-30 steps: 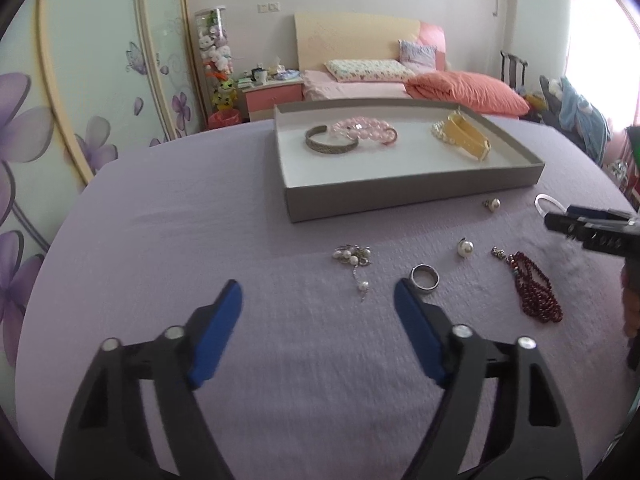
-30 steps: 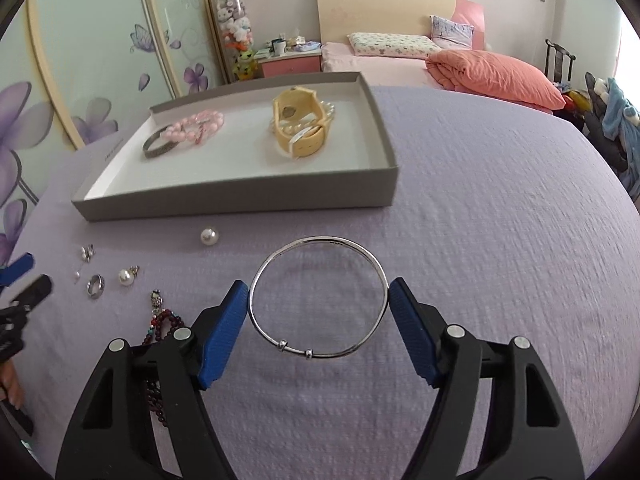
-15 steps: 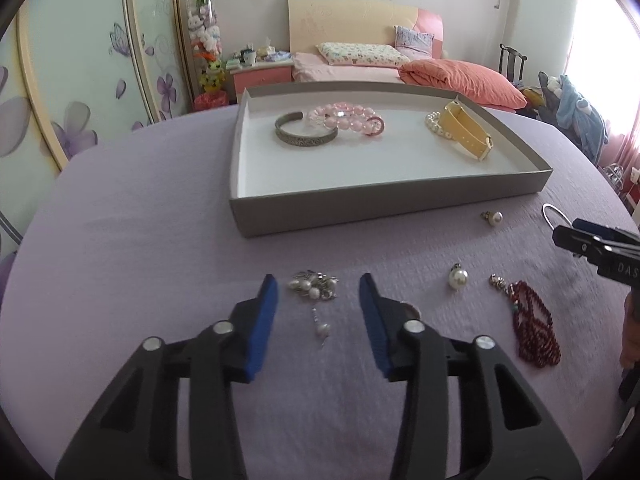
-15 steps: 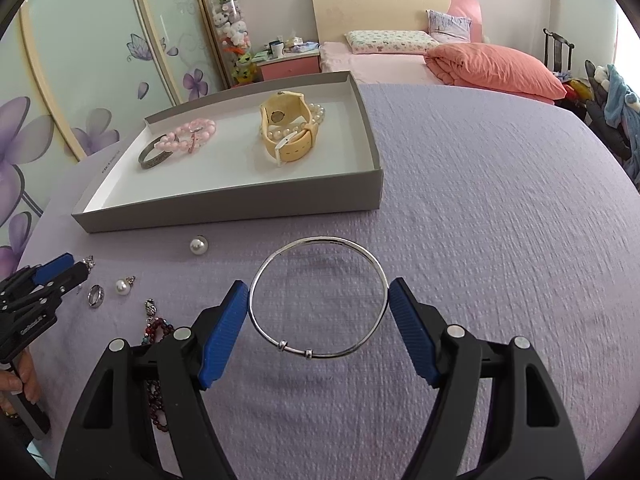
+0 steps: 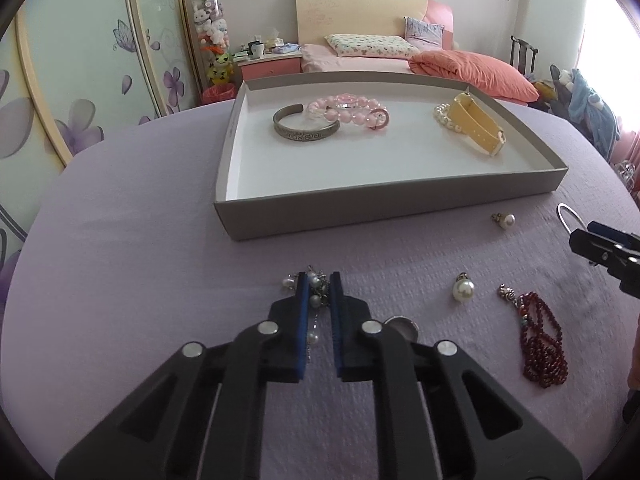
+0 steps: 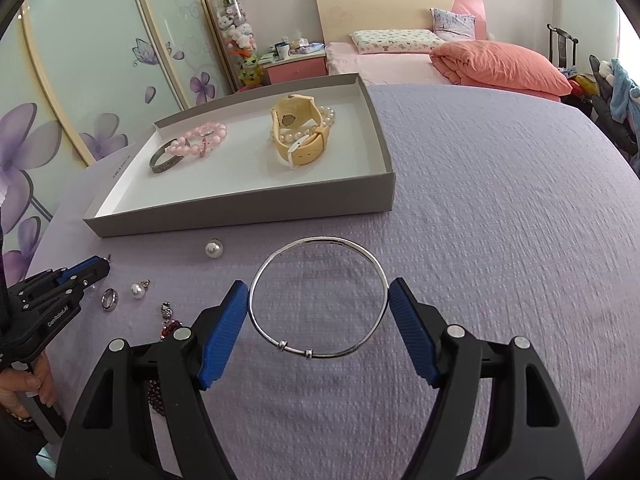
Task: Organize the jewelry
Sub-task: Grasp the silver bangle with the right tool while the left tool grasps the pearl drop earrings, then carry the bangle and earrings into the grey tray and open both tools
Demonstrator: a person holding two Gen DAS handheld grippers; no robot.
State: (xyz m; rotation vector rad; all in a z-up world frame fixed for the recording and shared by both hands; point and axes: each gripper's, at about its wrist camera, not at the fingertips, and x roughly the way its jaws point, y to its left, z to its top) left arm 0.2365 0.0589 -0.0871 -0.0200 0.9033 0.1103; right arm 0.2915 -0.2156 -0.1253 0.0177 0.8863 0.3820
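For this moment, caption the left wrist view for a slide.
Left tool shut on pearl earrings on the purple cloth, near the tray.

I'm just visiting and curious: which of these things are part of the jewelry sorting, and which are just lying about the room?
Part of the job:
- tray
- pearl cluster in left gripper
- silver bangle between right gripper
- red beads
- loose pearls
- ring

Lying about:
- bed
- plush toys

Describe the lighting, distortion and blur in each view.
Left wrist view: the window at the right edge is blown out; fisheye bends the tray edges; the red bead string is slightly soft. Right wrist view: even daylight; the silver bangle casts a faint shadow on the purple cloth; dark vignette at corners.
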